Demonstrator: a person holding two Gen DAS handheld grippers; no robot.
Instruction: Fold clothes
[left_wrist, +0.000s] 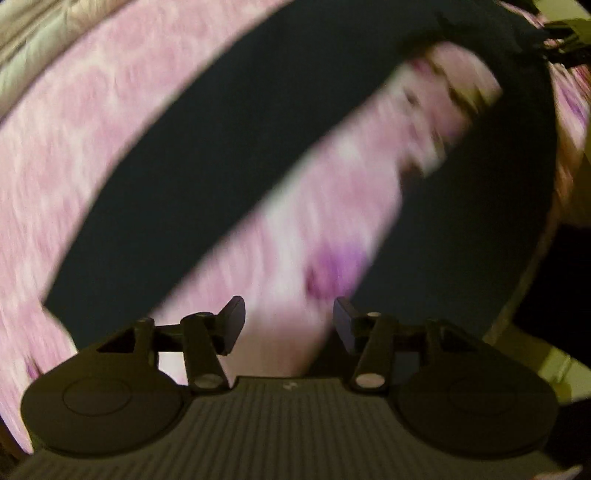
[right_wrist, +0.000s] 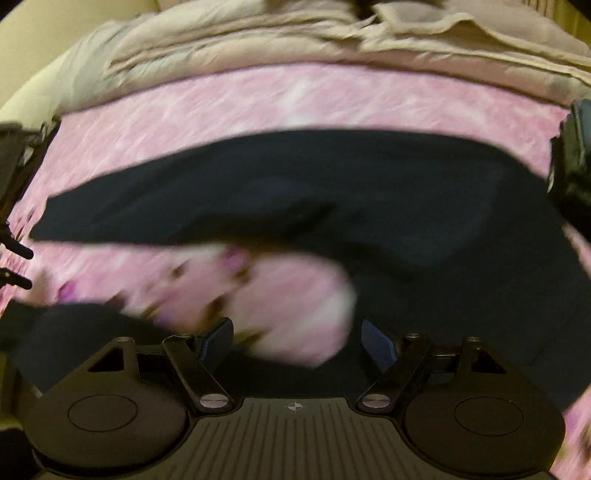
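A dark navy garment (left_wrist: 229, 147) lies spread on a pink patterned bedsheet (left_wrist: 92, 129), with two long legs or sleeves splayed apart. My left gripper (left_wrist: 289, 325) is open and empty, hovering above the sheet between the two dark parts. In the right wrist view the same garment (right_wrist: 332, 192) stretches across the sheet (right_wrist: 258, 99). My right gripper (right_wrist: 297, 341) is open and empty, just above the garment's near edge. Both views are motion-blurred.
A crumpled beige blanket (right_wrist: 295, 37) lies along the far side of the bed. The other gripper (right_wrist: 14, 177) shows at the left edge of the right wrist view. A dark object (right_wrist: 572, 158) sits at the right edge.
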